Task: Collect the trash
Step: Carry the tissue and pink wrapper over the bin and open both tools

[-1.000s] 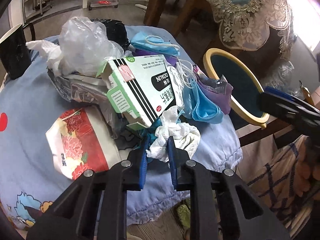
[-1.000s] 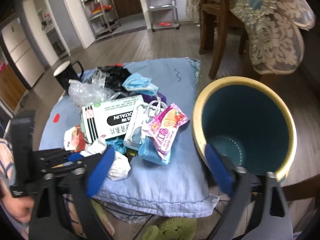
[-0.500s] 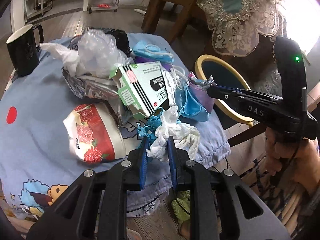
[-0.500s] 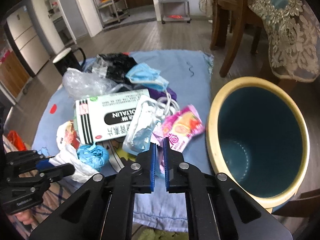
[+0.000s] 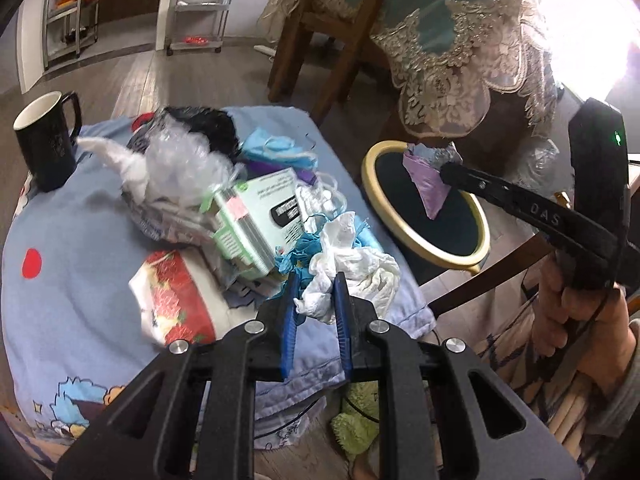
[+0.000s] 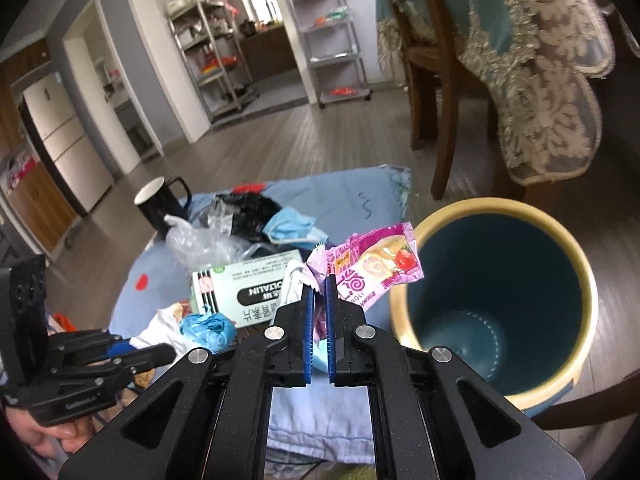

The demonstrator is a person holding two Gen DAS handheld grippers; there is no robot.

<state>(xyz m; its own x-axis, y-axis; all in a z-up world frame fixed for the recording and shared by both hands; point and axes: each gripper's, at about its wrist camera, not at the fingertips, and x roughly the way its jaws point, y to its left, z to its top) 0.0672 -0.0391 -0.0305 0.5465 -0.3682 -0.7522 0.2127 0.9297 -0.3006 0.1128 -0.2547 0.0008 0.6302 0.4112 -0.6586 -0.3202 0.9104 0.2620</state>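
My right gripper [image 6: 319, 294] is shut on a pink snack wrapper [image 6: 372, 266] and holds it up beside the rim of the teal bin with a yellow rim [image 6: 576, 264]. In the left wrist view the wrapper [image 5: 426, 178] hangs over the bin [image 5: 478, 240]. My left gripper [image 5: 316, 300] is shut on a crumpled white tissue [image 5: 352, 264] at the near edge of the trash pile. The pile lies on a blue cloth [image 5: 80, 240]: a green and white box [image 5: 256, 220], clear plastic bag [image 5: 180, 168], blue masks [image 5: 276, 146], a red flowered packet [image 5: 176, 300].
A black mug [image 5: 44, 140] stands at the far left of the cloth. A wooden chair [image 5: 320, 40] and a lace-covered table [image 5: 460, 60] stand behind the bin. A green rag [image 5: 356, 424] lies on the floor below the cloth.
My right gripper closed on the pink wrapper, lifted it off the pile and carried it right over the bin. My left gripper pulled back a little, still holding the tissue.
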